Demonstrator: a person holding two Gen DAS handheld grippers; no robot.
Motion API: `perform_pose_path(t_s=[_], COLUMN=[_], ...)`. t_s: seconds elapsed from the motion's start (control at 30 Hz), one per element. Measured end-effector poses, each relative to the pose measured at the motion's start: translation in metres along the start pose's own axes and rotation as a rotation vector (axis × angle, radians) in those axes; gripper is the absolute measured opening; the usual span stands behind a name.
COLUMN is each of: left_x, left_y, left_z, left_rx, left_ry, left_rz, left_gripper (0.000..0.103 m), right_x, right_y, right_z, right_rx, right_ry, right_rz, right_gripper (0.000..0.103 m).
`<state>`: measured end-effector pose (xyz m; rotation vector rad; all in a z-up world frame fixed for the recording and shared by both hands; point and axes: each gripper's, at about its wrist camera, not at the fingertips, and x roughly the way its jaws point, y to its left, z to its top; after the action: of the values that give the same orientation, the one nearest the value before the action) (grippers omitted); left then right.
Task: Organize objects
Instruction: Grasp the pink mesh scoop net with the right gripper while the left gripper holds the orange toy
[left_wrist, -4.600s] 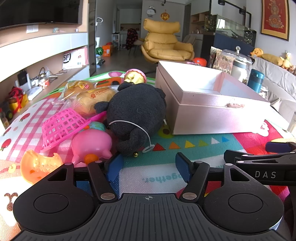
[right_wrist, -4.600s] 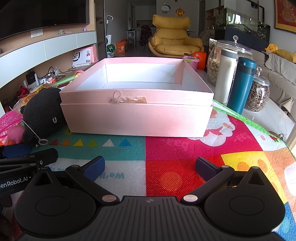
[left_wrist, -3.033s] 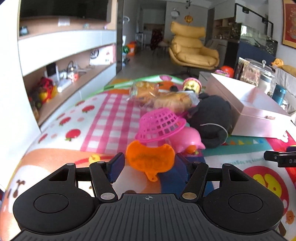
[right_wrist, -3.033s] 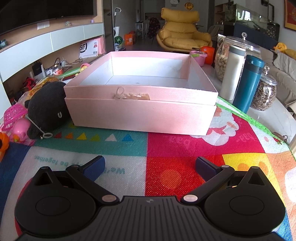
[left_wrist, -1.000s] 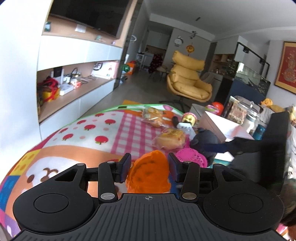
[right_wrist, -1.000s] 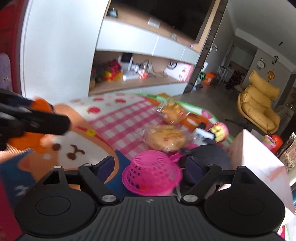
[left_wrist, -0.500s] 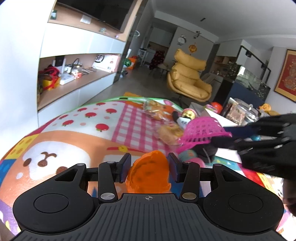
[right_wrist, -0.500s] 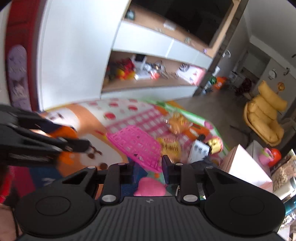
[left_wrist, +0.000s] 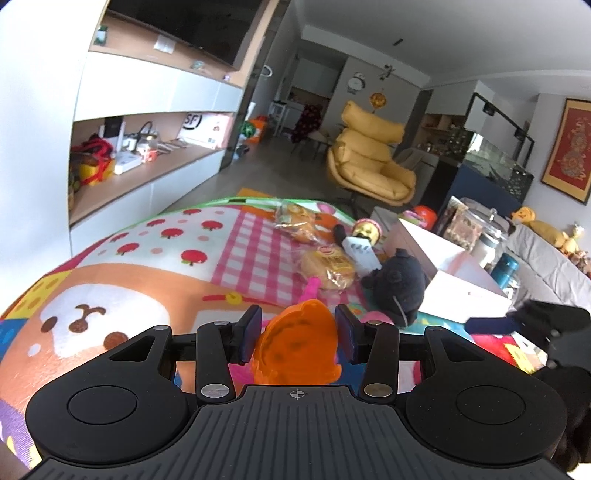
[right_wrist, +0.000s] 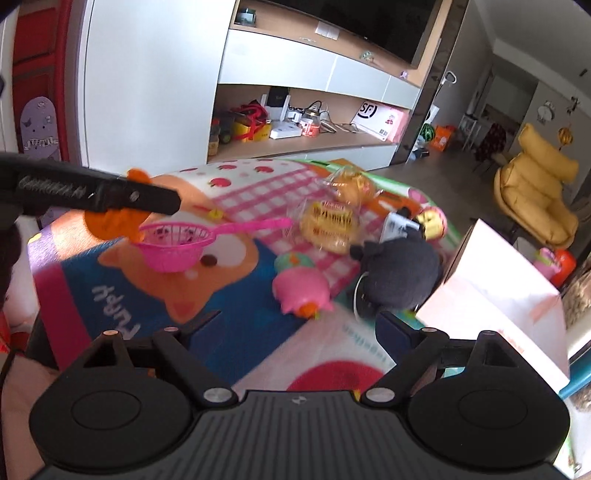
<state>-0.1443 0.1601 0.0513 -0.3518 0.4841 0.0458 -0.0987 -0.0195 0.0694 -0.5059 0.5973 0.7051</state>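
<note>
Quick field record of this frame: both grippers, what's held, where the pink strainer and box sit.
left gripper: shut on orange toy
right gripper: jaws opening, nothing between them
pink strainer: upright on the play mat, under the left gripper, handle toward the packaged bun
pink box: right of the black plush
pink pig toy: on the mat, left of the plush

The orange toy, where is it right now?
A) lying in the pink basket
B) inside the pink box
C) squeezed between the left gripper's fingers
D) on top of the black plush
C: the orange toy sits clamped between the left gripper's two blue fingers, lifted above the play mat, not in any box or basket.
</note>
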Motion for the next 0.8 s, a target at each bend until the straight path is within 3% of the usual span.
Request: perform_pose_path(t_s=[0.1,0.3,0.37,0.6,0.8], left_x=[0.002,-0.001,-0.006,-0.023,-0.031], left_y=[0.002,0.005,0.009,0.027,0.04], left_z=[-0.001,0.0,0.003,0.011,0.01], left_rx=[-0.007,-0.011,-0.017,-0.035,-0.071], left_ry=[0.008,-0.004,-0.024,-0.092,-0.116], left_rz=[0.006,0.025,0.046,0.13,0.123], left_gripper=[0.048,0.048,0.049,0.049,0.048], right_x=[-0.004,0.015,0.027,0.063,0.096], right_y=[0.002,0.007,0.007,0.038,0.062], right_z=[-0.008,0.006,0.019,0.052,0.067], right_rx=[0.001,0.029,0.062,0.125,0.126], right_ry=[-0.012,-0.032,-0.03,0.029,0.122], right_rz=[0.043,0.039,0.073,0.231,0.247], right_gripper=[0.099,0.099,0.099,0.103,0.103])
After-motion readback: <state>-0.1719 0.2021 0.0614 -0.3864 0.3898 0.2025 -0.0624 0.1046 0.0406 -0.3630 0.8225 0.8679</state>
